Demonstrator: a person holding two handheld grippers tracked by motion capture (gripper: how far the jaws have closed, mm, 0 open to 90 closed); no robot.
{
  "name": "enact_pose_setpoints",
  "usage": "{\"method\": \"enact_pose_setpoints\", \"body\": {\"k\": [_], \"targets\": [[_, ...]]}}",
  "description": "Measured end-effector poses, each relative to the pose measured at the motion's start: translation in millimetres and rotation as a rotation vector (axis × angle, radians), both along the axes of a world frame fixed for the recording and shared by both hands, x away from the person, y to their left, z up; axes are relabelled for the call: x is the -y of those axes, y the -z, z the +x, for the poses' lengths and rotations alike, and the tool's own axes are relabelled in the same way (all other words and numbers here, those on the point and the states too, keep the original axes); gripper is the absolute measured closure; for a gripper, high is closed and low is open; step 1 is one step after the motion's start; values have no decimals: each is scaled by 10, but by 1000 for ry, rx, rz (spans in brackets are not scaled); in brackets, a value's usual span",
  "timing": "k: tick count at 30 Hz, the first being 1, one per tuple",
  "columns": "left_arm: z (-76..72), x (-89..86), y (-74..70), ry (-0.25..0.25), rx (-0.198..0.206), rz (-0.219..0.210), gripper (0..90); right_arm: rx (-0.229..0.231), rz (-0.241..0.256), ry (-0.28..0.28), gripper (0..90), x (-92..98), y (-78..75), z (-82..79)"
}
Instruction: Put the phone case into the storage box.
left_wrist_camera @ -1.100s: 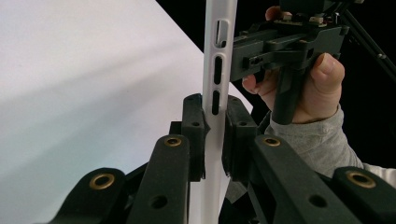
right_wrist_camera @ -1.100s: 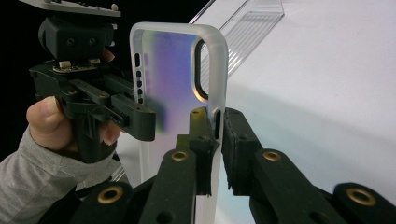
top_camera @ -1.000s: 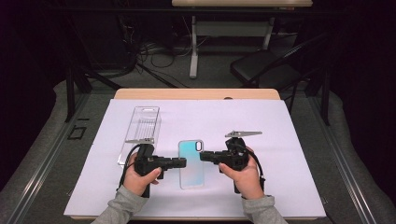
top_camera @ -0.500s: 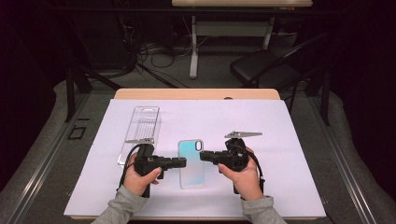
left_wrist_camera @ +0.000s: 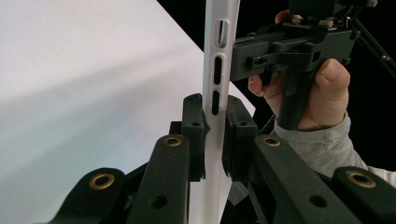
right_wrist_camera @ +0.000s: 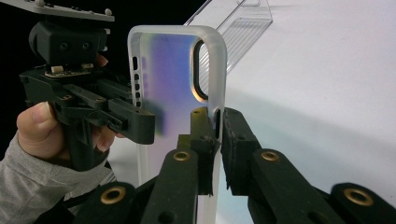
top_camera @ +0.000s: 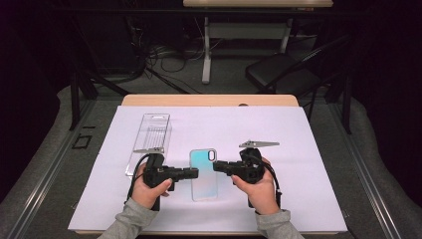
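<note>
On the white sheet (top_camera: 298, 149), right of the clear box (top_camera: 152, 134), a phone case (top_camera: 203, 174) is gripped from both sides. From above it looks flat; the right gripper view shows its iridescent back and camera cutout, and the left gripper view its thin edge with button slots. The left gripper (left_wrist_camera: 215, 123) clamps the case's left edge. The right gripper (right_wrist_camera: 217, 135) clamps the right edge, just below the cutout.

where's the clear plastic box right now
In the high view the clear plastic box lies on the white sheet at the left, just beyond the left gripper and left of the phone case.
</note>
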State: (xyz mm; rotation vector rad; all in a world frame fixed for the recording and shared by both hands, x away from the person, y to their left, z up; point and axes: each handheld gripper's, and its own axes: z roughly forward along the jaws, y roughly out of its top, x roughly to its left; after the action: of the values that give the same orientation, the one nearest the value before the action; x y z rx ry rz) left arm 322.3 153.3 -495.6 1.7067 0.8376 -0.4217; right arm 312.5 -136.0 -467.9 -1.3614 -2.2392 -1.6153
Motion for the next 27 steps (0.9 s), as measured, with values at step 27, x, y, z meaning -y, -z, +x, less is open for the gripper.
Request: {"method": "enact_pose_setpoints", "body": {"k": [27], "targets": [[23,-58,-11,-36,-12,-37,748,13,-26,30,842,18,2,5]]}}
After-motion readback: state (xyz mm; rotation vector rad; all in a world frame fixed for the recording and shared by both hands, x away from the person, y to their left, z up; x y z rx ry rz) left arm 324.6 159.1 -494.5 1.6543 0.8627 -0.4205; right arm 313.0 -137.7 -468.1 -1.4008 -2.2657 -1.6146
